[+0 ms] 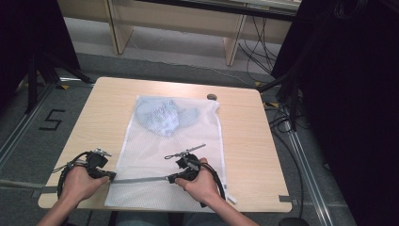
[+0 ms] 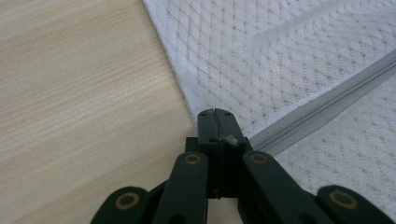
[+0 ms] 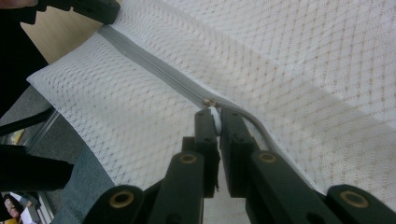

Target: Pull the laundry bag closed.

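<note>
Right gripper (image 3: 218, 122): fingers closed on the white zipper pull (image 3: 214, 119). Left gripper (image 2: 215, 126): fingers pinched on the near-left edge of the mesh laundry bag (image 1: 164, 150). Grey zipper (image 1: 139, 179) stretched between them. Bag flat on the table (image 1: 244, 141), blue garment (image 1: 162, 117) inside its far end.

Bare tabletop (image 1: 99, 108) lies open left of the mesh bag (image 1: 188, 141), and a wide strip runs free to its right. The far edge carries a small dark disc (image 1: 212, 97). A blue garment (image 1: 164, 115) bulges the bag's far end.
</note>
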`<state>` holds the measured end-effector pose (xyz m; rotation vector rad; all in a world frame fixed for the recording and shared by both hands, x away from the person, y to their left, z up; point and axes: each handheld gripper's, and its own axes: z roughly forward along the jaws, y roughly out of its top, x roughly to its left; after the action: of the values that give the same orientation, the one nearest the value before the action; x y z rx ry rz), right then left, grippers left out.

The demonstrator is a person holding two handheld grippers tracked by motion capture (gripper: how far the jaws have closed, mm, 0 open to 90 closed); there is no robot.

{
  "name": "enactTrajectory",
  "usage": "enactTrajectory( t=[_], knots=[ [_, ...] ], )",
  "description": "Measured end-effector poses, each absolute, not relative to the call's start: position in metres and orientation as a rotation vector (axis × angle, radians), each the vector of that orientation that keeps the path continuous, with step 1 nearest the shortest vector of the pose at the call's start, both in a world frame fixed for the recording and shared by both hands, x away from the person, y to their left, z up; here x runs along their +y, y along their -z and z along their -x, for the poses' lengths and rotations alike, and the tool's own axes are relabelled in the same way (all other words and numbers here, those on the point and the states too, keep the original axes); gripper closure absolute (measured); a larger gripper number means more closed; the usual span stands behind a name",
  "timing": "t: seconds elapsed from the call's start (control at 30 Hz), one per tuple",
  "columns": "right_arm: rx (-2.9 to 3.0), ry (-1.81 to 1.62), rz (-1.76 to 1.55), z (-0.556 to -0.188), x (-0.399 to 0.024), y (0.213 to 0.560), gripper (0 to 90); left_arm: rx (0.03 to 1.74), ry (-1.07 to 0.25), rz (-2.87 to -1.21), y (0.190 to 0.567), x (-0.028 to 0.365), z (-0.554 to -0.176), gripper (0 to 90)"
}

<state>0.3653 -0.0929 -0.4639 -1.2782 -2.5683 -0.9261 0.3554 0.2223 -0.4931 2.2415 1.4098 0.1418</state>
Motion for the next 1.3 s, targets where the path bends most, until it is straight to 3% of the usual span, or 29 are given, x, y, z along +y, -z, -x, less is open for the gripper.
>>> enactTrajectory(
  t=[1.3],
  knots=[
    [-2.543,0.905,1.347,-0.363,-0.115,0.462,86.8,1.407,-0.144,-2.243,0.493,0.223,-0.356,90.0]
  ],
)
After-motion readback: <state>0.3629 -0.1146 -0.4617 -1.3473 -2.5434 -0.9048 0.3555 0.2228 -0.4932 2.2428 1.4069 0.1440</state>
